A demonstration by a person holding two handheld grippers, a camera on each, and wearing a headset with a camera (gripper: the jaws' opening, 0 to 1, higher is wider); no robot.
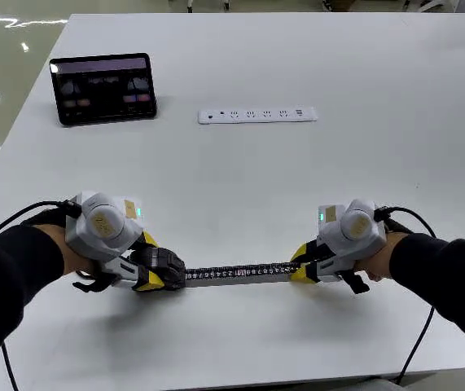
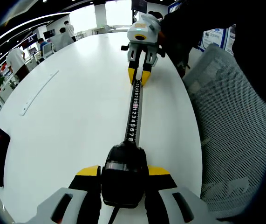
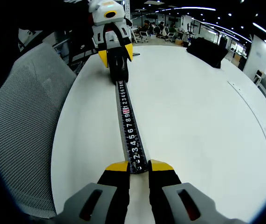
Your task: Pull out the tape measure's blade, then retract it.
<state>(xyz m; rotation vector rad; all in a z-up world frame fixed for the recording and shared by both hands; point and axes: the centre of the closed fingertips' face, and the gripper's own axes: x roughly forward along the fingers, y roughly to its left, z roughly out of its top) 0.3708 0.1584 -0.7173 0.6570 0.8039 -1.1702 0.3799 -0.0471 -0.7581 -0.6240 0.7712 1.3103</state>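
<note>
Case: the black tape measure case point(image 1: 162, 269) sits on the white counter point(image 1: 313, 179), close to the near edge and toward its left side. It looks compact, hard-shelled and fairly weighty, so a hold across its flat sides seems soundest.
Blade: the blade point(image 1: 236, 272) is drawn out along the near edge, running from the case toward the right. I'd judge it thin sprung steel, stiff while cupped, apt to kink if twisted, and keen to snap back. The end hook is the place to take it.
Left tool: the left tool point(image 1: 152, 271) has its jaws clamped on the case, one on each side.
Right tool: the right tool point(image 1: 301, 271) is pinched on the blade's free end, well apart from the left one.
Retracting: feeding the end back under control looks safer than letting it fly.
Beyond: a tablet point(image 1: 103, 88) and a power strip point(image 1: 257, 115) lie toward the far edge.
</note>
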